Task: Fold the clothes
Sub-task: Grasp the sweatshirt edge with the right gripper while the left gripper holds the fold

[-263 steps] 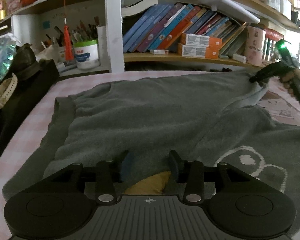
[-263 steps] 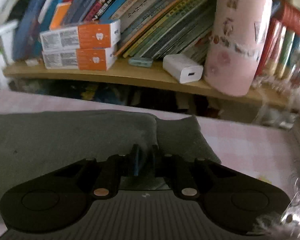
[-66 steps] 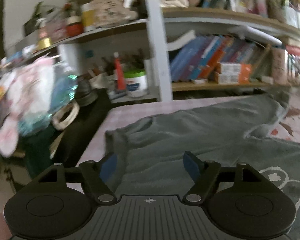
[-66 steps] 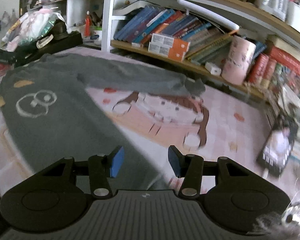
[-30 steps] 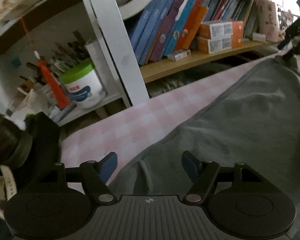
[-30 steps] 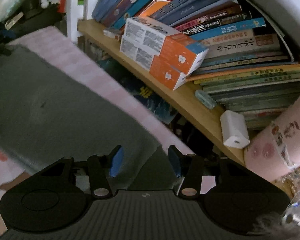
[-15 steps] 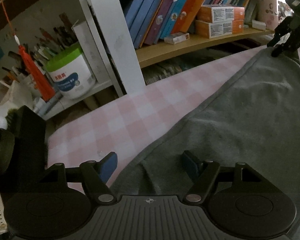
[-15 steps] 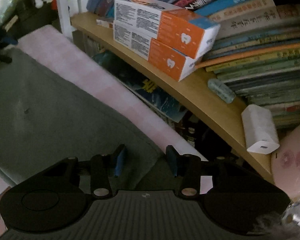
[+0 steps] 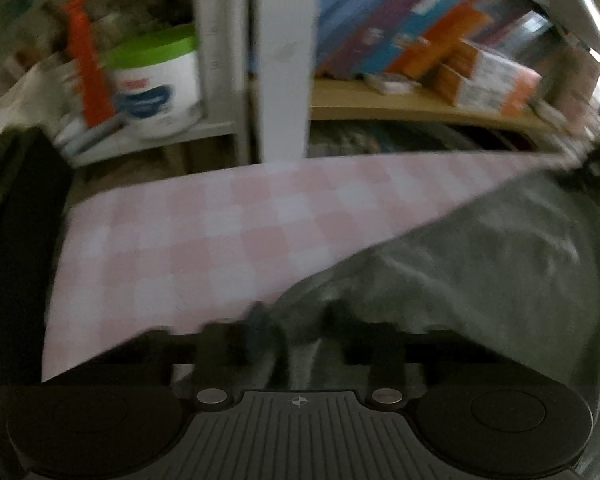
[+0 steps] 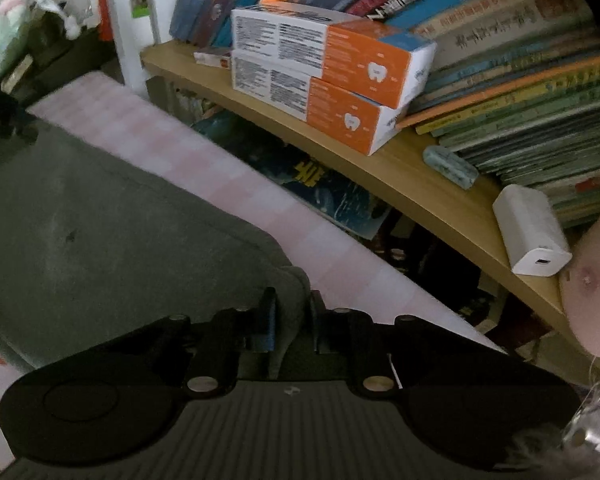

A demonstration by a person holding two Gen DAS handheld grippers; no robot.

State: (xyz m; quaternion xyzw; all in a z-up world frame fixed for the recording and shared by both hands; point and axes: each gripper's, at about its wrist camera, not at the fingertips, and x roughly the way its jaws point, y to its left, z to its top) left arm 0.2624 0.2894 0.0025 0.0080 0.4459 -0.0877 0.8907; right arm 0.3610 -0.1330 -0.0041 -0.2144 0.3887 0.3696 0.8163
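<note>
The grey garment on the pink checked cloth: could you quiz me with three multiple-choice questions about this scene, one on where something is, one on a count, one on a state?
1. Where do the orange and white boxes sit?
A. on the wooden shelf
B. on the garment
C. on the floor

2. How many of those boxes are stacked?
A. one
B. two
C. four

3. What is the right gripper doing?
A. standing open above the cloth
B. holding a book
C. pinching the grey garment

Answers: 1 A, they rest on the wooden shelf by the books. 2 B, one lies on another. 3 C, grey fabric is bunched between its closed fingers.
</note>
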